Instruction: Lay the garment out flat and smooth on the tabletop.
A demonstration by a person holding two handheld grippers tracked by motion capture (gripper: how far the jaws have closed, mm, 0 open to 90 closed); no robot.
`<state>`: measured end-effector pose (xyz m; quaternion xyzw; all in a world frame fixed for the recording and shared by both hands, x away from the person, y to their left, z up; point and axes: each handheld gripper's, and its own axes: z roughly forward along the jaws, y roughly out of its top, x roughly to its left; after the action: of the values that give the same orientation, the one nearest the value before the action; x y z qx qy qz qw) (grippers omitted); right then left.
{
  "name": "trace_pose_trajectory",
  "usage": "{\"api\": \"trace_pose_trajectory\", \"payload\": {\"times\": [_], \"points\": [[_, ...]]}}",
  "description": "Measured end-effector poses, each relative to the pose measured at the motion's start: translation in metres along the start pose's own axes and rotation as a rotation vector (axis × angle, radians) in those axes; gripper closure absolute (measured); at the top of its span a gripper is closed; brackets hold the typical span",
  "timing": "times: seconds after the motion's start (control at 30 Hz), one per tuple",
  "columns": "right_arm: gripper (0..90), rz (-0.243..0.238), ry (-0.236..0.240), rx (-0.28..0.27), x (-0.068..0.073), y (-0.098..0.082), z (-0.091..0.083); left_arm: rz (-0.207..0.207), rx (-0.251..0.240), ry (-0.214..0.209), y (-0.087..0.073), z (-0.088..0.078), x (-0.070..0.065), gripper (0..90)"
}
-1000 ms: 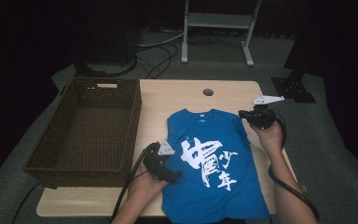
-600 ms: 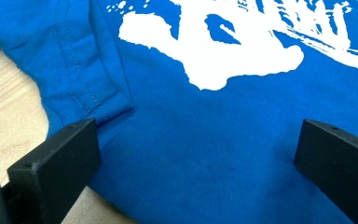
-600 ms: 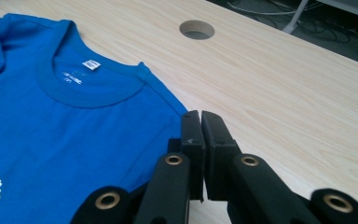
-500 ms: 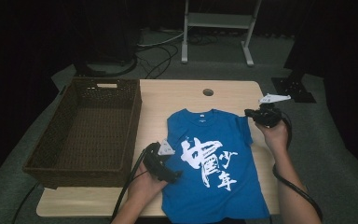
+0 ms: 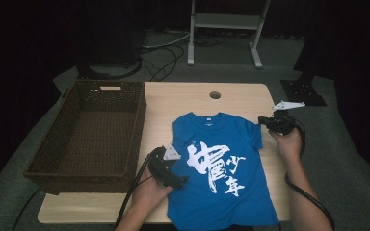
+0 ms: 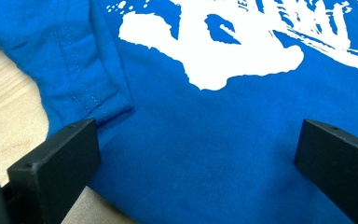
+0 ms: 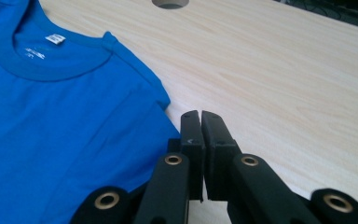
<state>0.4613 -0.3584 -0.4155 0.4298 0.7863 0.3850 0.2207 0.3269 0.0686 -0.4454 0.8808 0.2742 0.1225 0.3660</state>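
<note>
The blue T-shirt [image 5: 221, 168] lay flat and print-up on the near right of the counter [image 5: 183, 103], not yet folded, and the wicker basket [image 5: 94, 130] at the left stood empty, so the work seemed barely begun. The left hand-held gripper [image 5: 169, 174] stood wide over the shirt's near left side; the right hand-held gripper [image 7: 200, 154] was closed on nothing beside the right sleeve (apparently touching no cloth). Beyond lay a dark room with floor cables [image 5: 166, 50] and a metal stand [image 5: 226, 21].

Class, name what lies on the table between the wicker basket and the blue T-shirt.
Bare wood, high view, between wicker basket and blue T-shirt.
</note>
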Motion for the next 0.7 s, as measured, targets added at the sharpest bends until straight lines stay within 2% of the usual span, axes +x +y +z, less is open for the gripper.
{"api": "trace_pose_trajectory", "payload": {"times": [0.17, 0.4, 0.7], "points": [[85.2, 0.009, -0.010, 0.002, -0.003, -0.006, -0.002, 0.000, -0.002, 0.000, 0.000, 0.000, 0.000, 0.0], [80.2, 0.014, 0.004, -0.017, 0.000, -0.011, -0.011, -0.002, -0.002, 0.000, 0.000, 0.000, 0.000, 0.0], [57.8, 0.020, 0.125, -0.023, 0.017, -0.017, -0.017, -0.001, -0.001, 0.000, 0.000, 0.000, 0.000, 0.0]]}}
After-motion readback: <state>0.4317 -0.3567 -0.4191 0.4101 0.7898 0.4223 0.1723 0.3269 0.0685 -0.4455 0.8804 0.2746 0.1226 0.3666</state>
